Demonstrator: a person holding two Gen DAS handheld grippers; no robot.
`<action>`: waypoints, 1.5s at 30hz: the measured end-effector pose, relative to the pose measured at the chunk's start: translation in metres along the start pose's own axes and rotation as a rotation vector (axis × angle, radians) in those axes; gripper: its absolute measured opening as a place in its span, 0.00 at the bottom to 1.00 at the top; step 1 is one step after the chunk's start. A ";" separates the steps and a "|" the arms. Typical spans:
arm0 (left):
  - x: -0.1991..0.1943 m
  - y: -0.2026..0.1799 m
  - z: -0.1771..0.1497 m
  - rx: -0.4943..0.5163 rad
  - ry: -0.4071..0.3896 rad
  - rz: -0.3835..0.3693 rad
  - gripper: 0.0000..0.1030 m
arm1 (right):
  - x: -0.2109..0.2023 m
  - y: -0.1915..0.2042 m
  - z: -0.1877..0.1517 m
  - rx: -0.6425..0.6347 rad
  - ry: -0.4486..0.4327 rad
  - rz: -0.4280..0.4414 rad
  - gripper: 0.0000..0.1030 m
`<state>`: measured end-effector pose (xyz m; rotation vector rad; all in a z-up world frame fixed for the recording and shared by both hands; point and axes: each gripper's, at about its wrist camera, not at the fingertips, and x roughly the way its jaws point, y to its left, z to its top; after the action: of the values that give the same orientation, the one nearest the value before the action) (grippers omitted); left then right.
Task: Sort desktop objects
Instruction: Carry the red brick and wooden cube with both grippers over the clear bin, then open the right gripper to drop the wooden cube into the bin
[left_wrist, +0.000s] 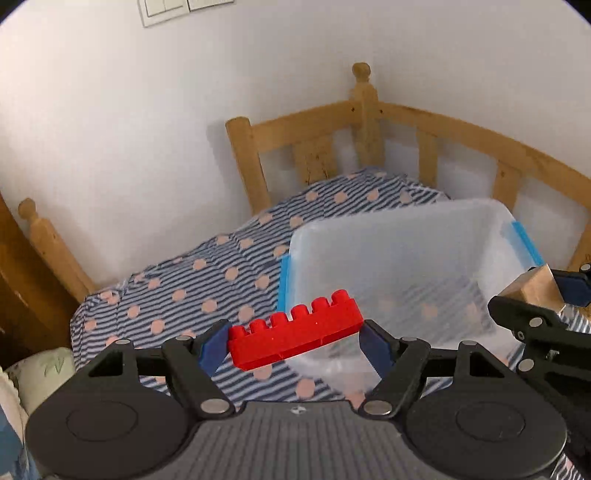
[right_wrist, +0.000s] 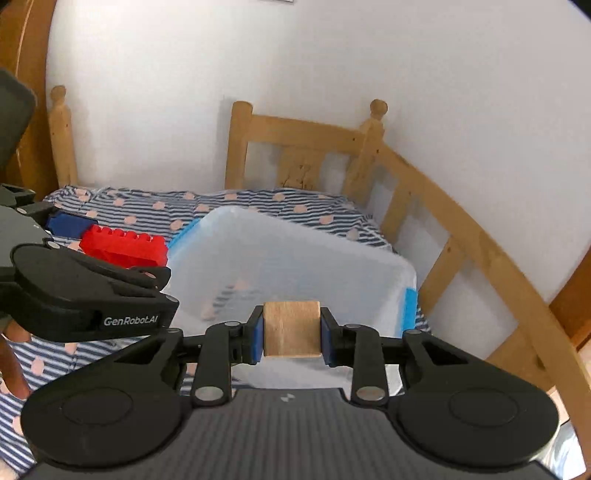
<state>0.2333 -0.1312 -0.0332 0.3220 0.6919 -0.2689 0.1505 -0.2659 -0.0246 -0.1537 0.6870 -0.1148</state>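
Note:
My left gripper (left_wrist: 293, 341) is shut on a long red toy brick (left_wrist: 295, 334), held by its ends above the near left rim of a clear plastic bin (left_wrist: 388, 236) with blue clips. My right gripper (right_wrist: 291, 328) is shut on a small wooden block (right_wrist: 291, 328) and holds it above the bin's near rim (right_wrist: 295, 236). In the left wrist view the right gripper (left_wrist: 535, 299) with the wooden block (left_wrist: 533, 288) shows at the right edge. In the right wrist view the left gripper (right_wrist: 122, 254) with the red brick (right_wrist: 123, 245) is at the left. The bin looks empty.
The bin sits on a bed with a blue-striped sheet with pink dots (left_wrist: 184, 280). A wooden bed rail (left_wrist: 443, 125) runs behind and to the right of the bin, against a white wall. A pillow (left_wrist: 37, 373) lies at the lower left.

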 end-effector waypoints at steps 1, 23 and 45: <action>0.002 -0.001 0.004 -0.001 -0.004 0.000 0.76 | 0.002 -0.001 0.004 0.001 -0.001 -0.001 0.32; 0.081 -0.025 0.030 -0.025 0.058 -0.010 0.76 | 0.091 -0.037 0.025 0.047 0.094 -0.032 0.32; 0.116 -0.049 0.020 0.018 0.124 -0.019 0.76 | 0.128 -0.044 -0.001 0.115 0.220 0.012 0.32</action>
<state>0.3137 -0.1998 -0.1049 0.3513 0.8155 -0.2750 0.2462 -0.3288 -0.0974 -0.0262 0.8982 -0.1614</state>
